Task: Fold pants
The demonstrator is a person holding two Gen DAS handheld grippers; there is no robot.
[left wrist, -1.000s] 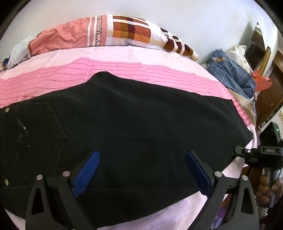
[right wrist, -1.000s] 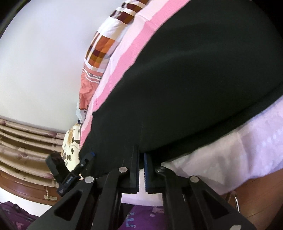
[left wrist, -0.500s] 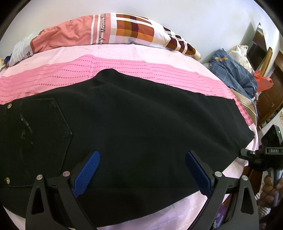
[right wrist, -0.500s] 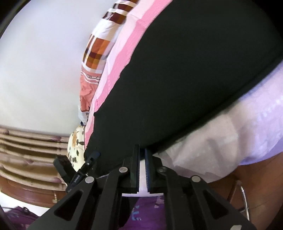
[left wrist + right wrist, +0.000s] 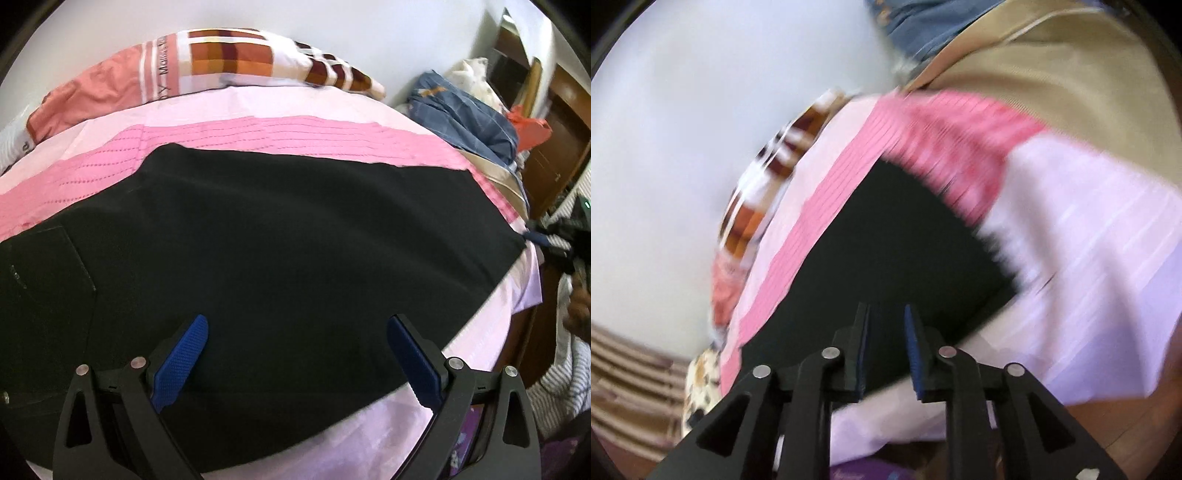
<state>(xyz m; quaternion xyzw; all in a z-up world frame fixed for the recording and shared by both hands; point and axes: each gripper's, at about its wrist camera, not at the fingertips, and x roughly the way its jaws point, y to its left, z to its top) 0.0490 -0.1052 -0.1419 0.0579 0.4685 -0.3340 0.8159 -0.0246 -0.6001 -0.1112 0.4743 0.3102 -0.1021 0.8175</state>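
Pants (image 5: 280, 236) lie flat, folded leg on leg. Your right gripper (image 5: 886, 332), jaws just parting, holds nothing; left gripper (image 5: 297, 339) gapes empty. Next, grip the hem.

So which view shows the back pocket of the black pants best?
The left wrist view. There the pocket lies in plain sight at the left edge of the pants, its stitched outline clear. The right wrist view is blurred and shows only one corner of the pants, no pocket.
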